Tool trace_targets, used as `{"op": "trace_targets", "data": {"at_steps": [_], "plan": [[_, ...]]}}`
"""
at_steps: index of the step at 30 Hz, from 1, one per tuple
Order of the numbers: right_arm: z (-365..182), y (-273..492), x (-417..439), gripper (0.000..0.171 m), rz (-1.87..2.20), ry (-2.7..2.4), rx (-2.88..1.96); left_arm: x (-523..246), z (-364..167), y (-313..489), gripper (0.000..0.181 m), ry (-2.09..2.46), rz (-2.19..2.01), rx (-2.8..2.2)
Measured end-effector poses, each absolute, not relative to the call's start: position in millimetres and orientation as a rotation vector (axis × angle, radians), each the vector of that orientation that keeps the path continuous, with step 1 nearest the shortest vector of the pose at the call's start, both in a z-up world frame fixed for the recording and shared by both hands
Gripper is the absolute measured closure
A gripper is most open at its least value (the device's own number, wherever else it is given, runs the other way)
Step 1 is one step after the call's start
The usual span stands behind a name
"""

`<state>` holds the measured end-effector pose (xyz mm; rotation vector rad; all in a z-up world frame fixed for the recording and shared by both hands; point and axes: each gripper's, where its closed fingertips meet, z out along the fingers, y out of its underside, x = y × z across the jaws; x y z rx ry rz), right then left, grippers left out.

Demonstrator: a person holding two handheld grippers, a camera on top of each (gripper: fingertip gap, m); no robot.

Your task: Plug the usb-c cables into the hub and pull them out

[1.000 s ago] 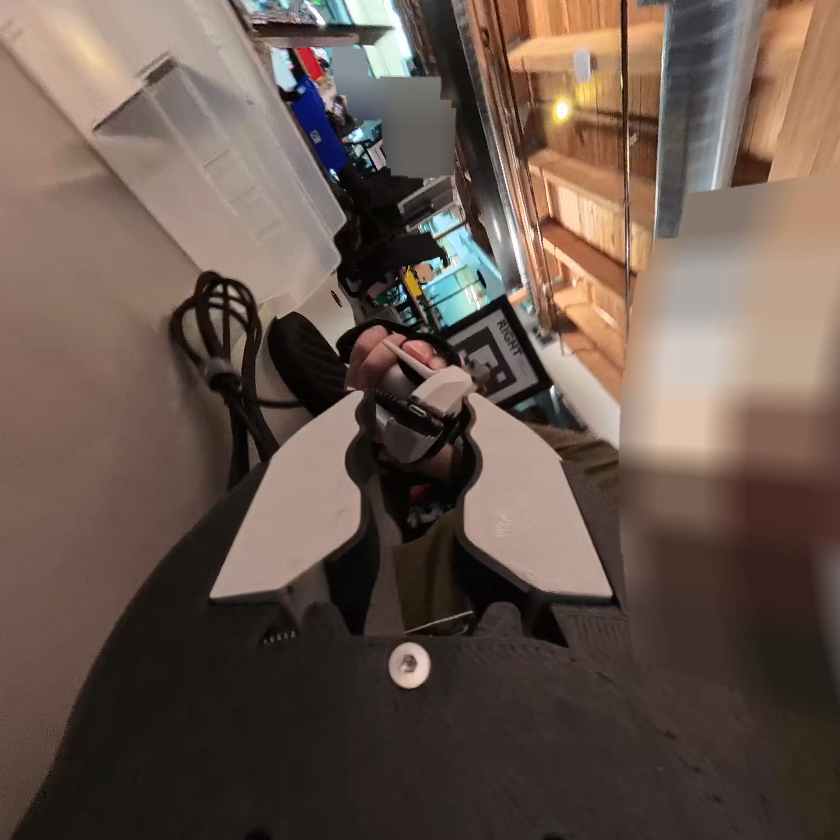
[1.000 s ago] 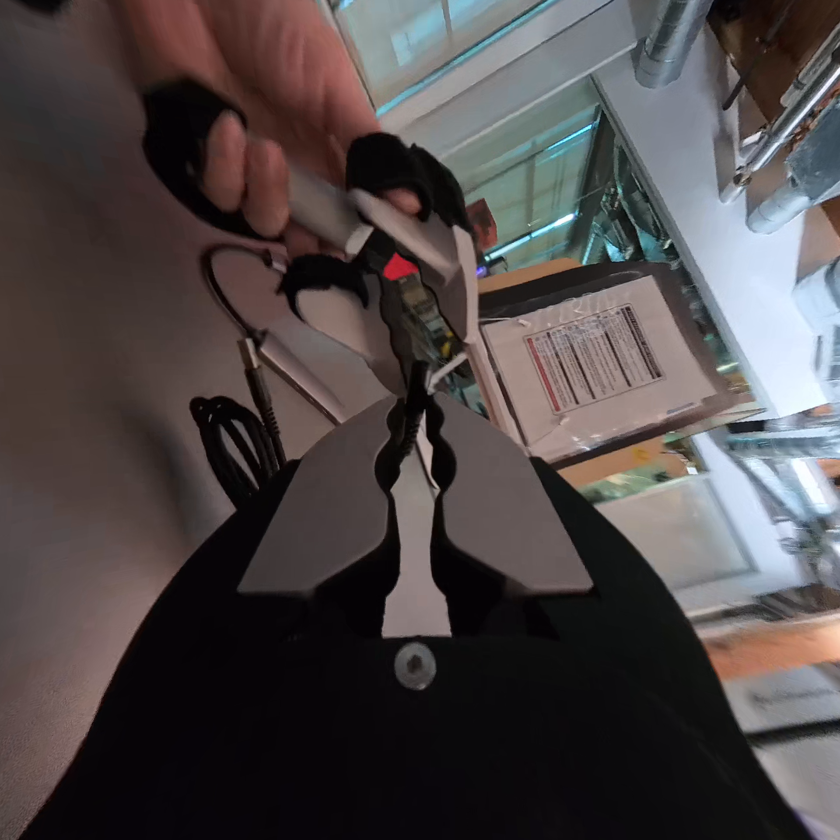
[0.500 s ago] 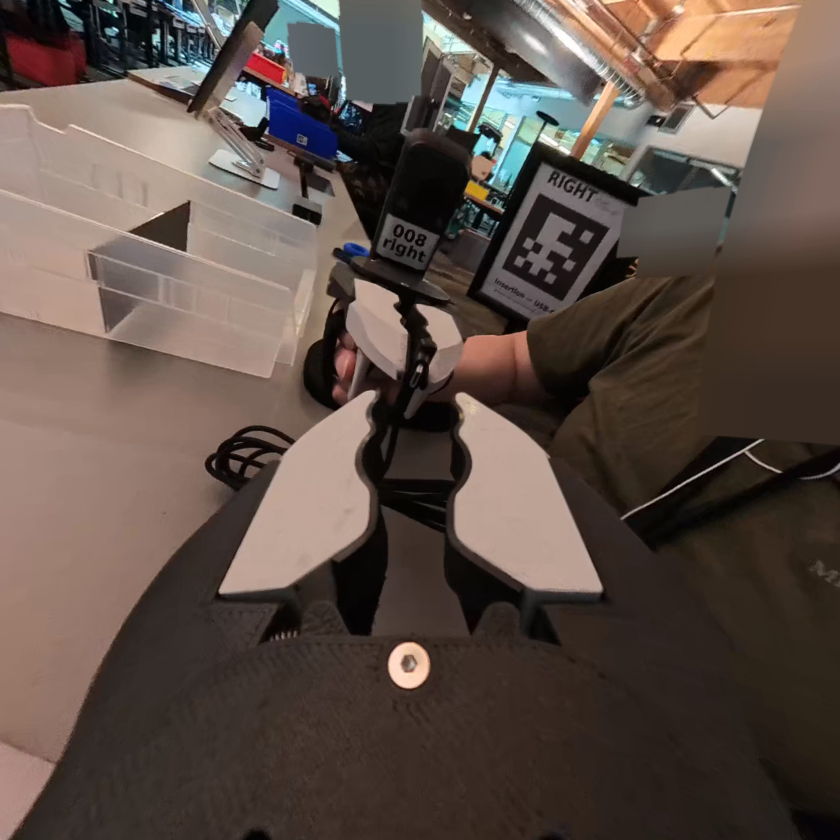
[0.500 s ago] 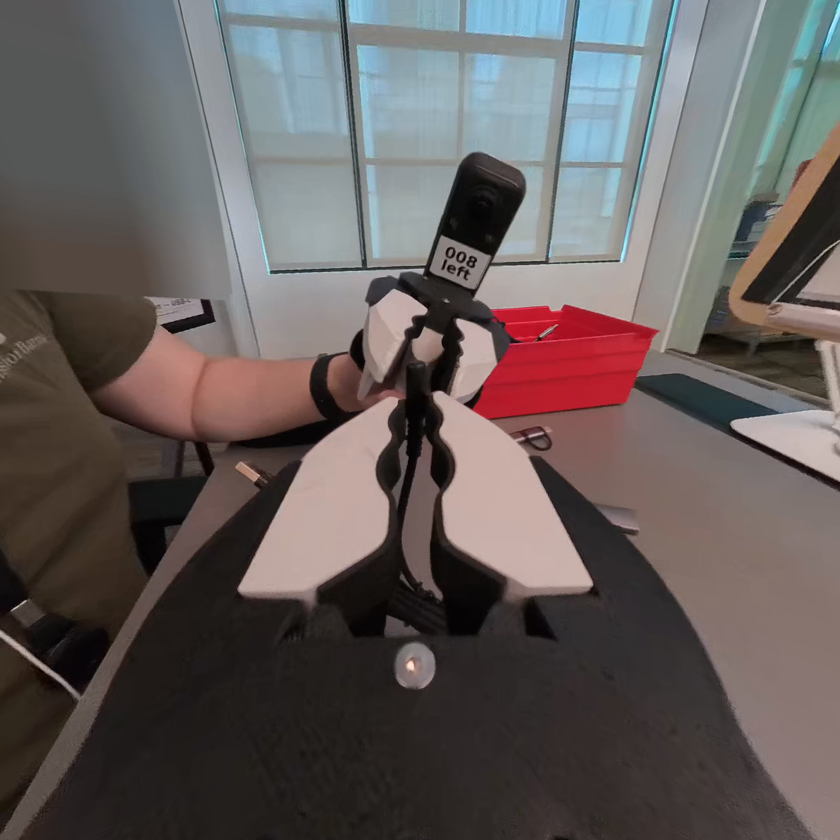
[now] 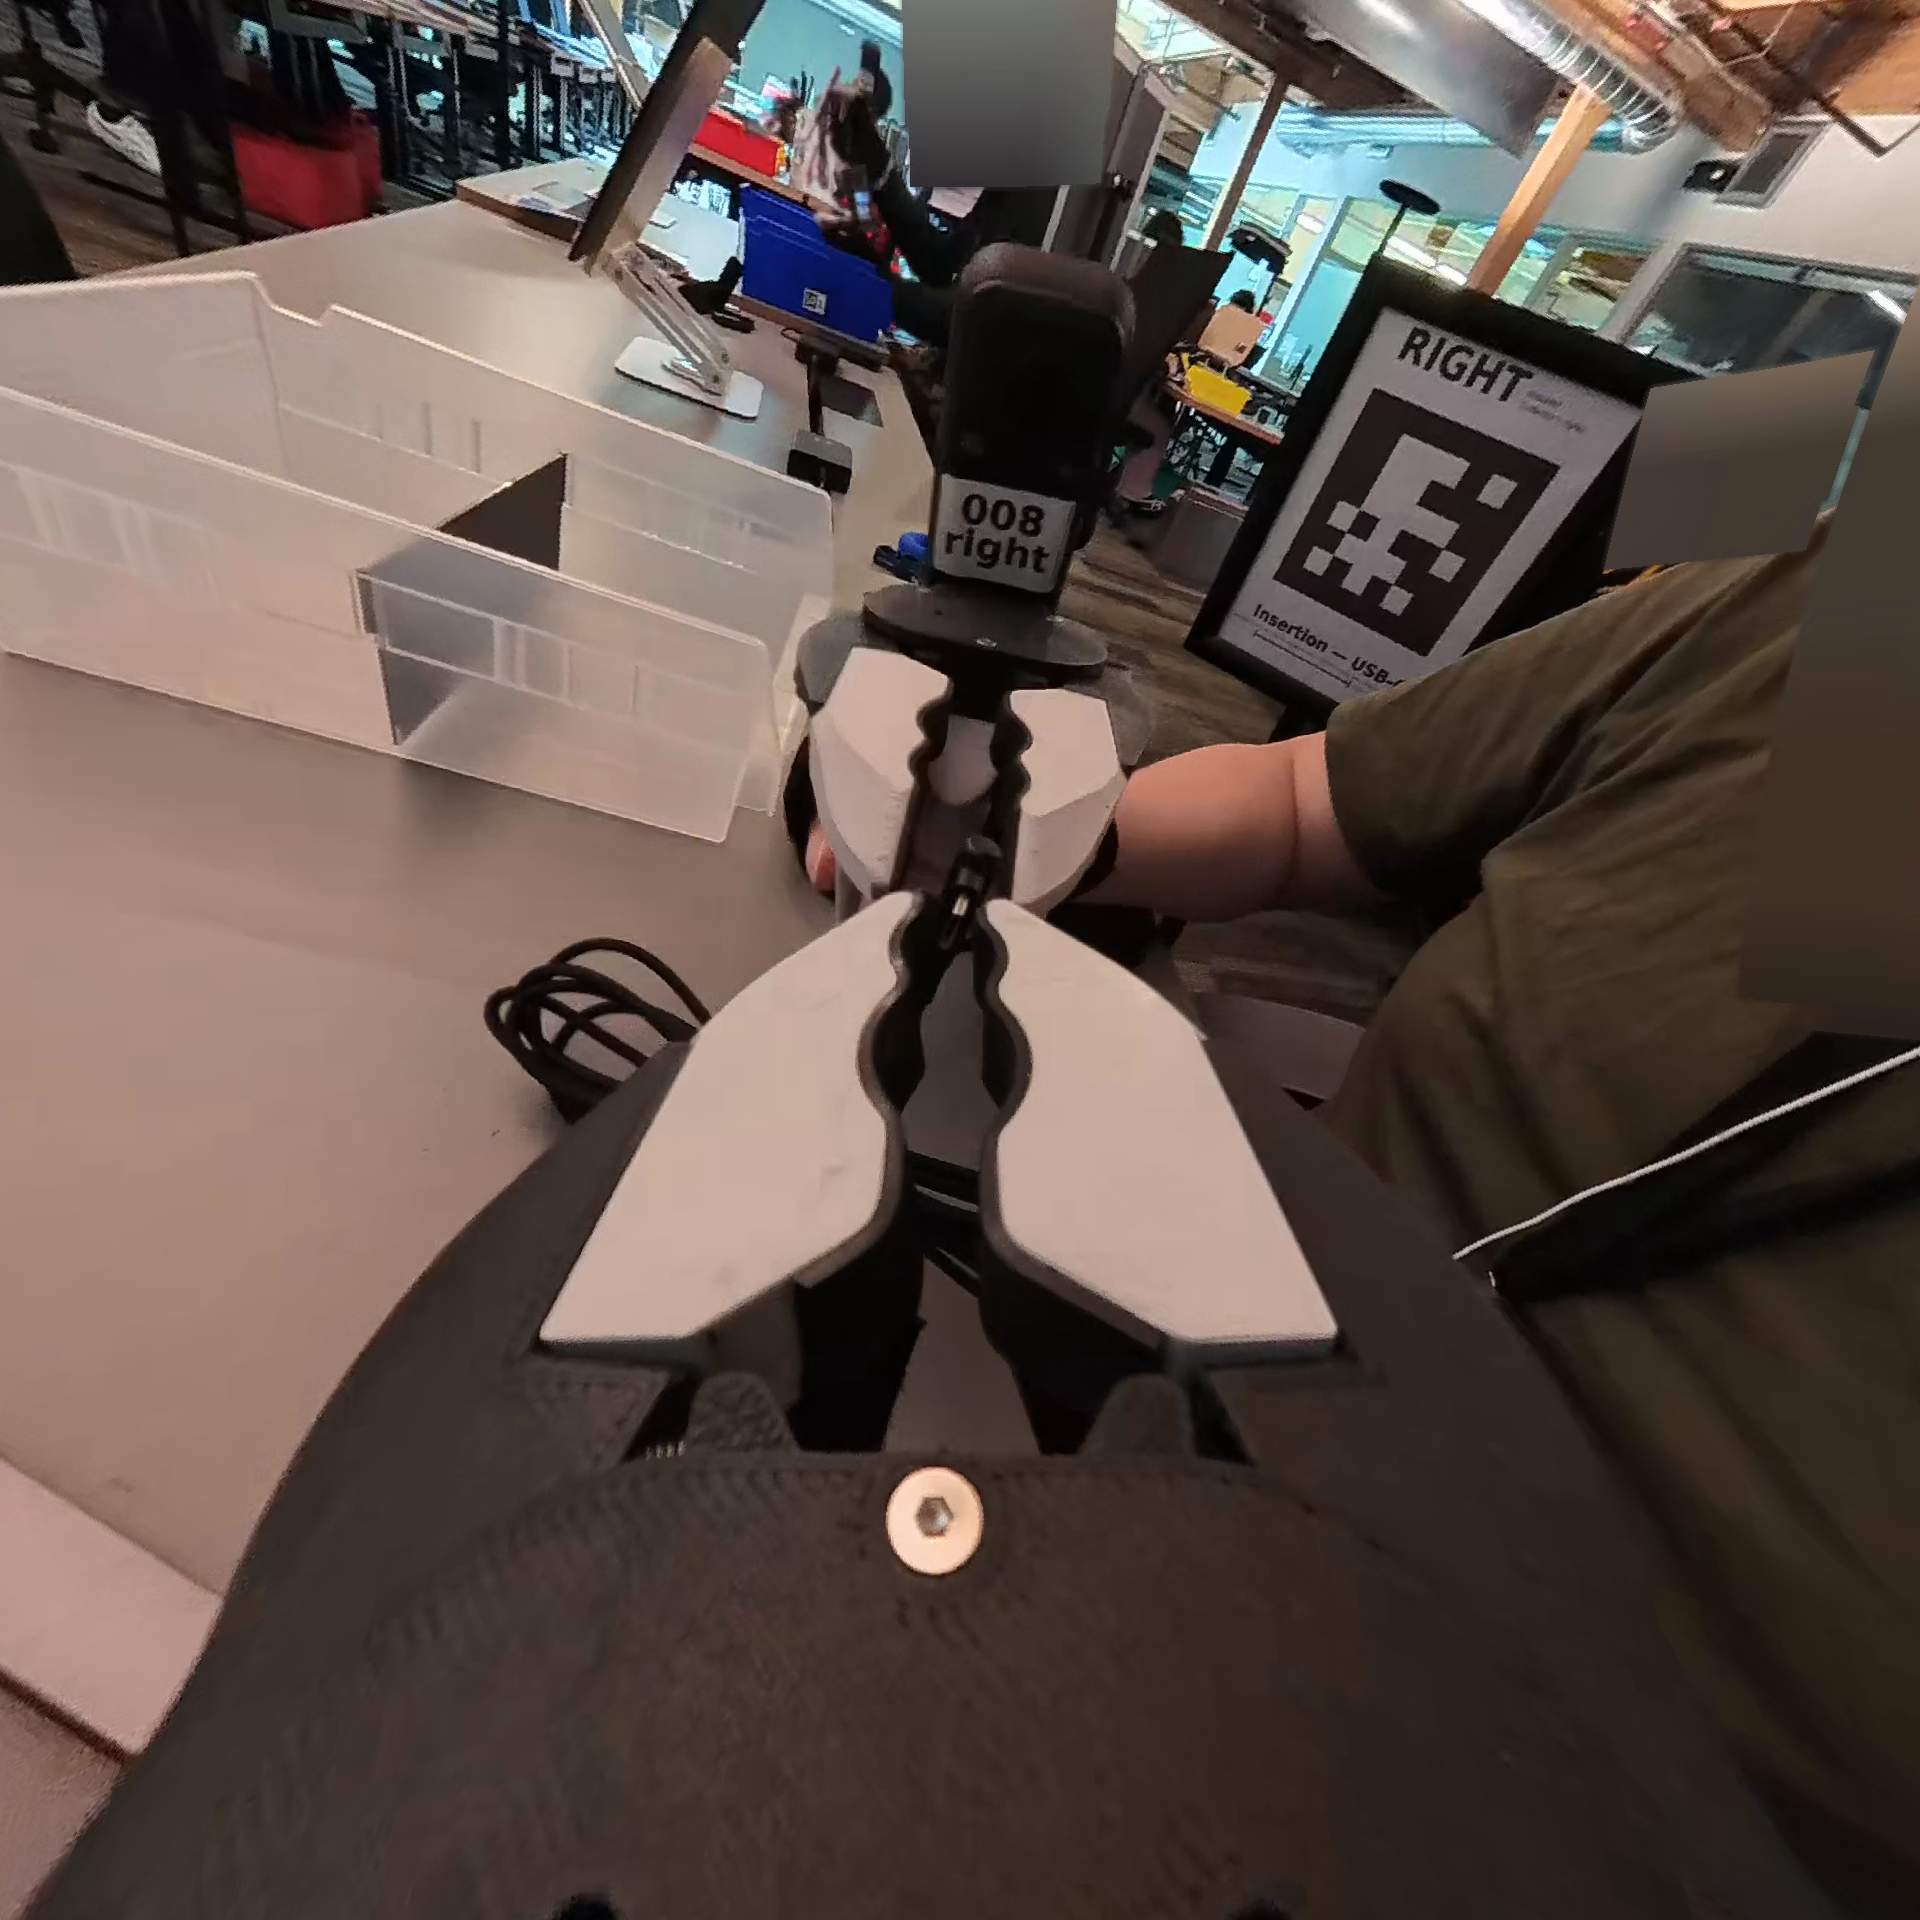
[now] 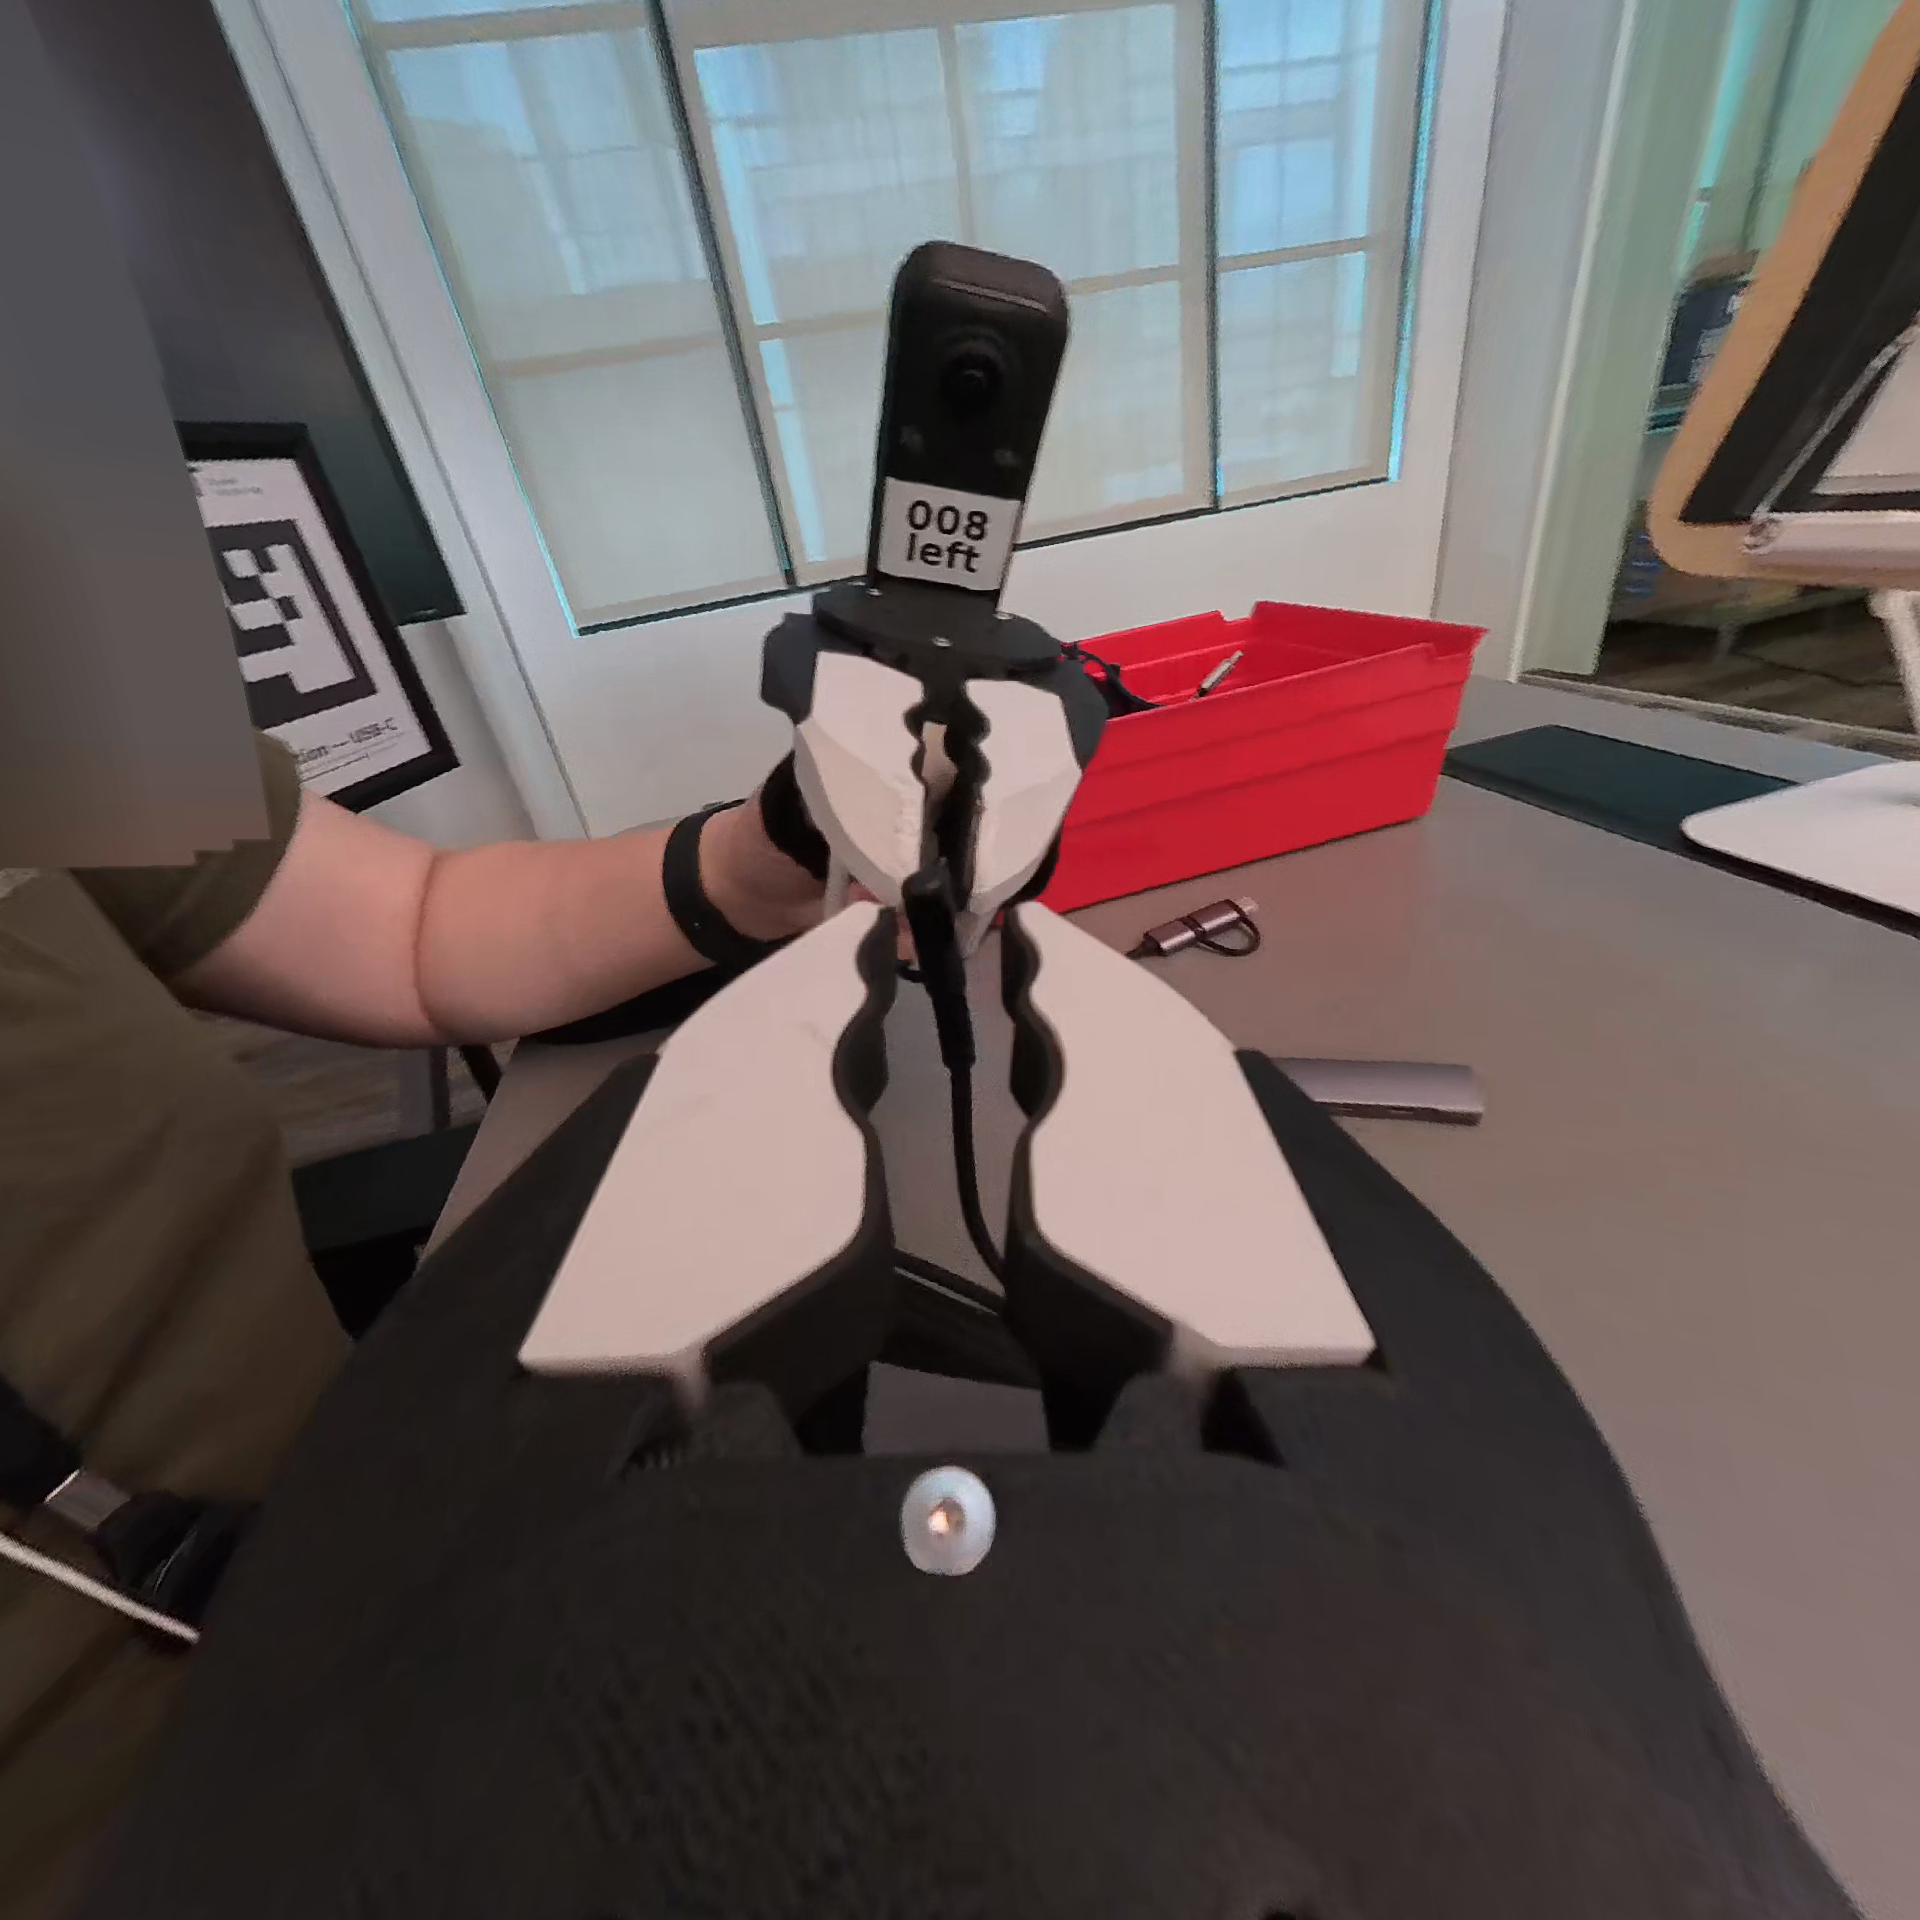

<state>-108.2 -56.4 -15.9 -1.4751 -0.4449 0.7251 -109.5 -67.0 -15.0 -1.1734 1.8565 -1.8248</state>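
Now the black USB-C cable (image 6: 951,1049) runs between the right gripper (image 6: 940,920)'s parted fingers; whether they grip it is unclear. Facing it tip to tip, the left gripper (image 5: 951,914) pinches a plug. Beside it, the grey hub (image 6: 1382,1089) lies on the table (image 6: 1558,1195).

black usb-c cable (image 6: 951,997): plug raised between the tools | grey hub (image 6: 1387,1089): flat on table

My two wrist cameras face each other at close range. The left one looks along its fingers at my right gripper (image 5: 961,831) at 12 o'clock; the right one likewise sees my left gripper (image 6: 935,831). Both share the grey table (image 6: 1558,1039) and my torso.
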Motion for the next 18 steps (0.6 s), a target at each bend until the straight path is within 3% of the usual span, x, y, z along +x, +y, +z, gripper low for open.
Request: {"op": "trace_targets", "data": {"at_steps": [18], "plan": [[-23.9,-52.3,-103.5,0.162,0.708,-0.409,-1.545,-101.6,-23.2,-60.5,0.176,1.844,-1.820,-1.255]]}}
